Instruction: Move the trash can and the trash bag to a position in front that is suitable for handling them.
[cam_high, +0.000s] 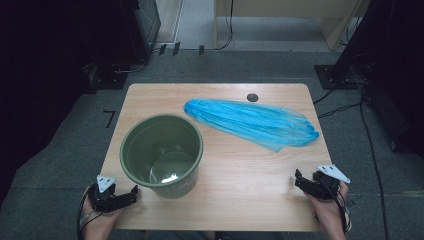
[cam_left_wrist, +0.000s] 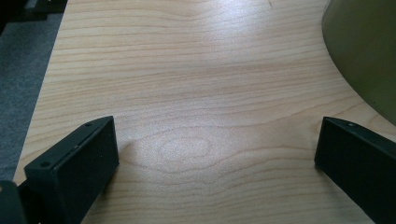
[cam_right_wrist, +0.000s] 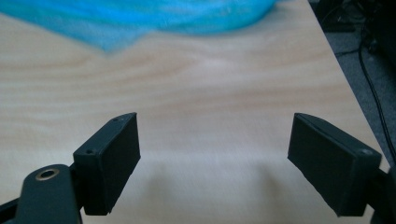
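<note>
On the wooden table (cam_high: 235, 170) stand the two things of the job: a green bucket (cam_high: 162, 154) at the near left and a blue plastic bag (cam_high: 252, 121) lying flat and long across the far right, its near edge also in the right gripper view (cam_right_wrist: 140, 18). The two sit close but apart. Judging by this, the likely work is lining the bucket with the bag, and none of it is done: the bag is unopened and the bucket holds nothing.

Both grippers rest at the near edge. The left gripper (cam_high: 121, 199) sits just beside the bucket's base, jaws wide with nothing between them. The right gripper (cam_high: 306, 184) has its jaws wide and empty too, with the bag ahead of it across bare wood, well apart.
</note>
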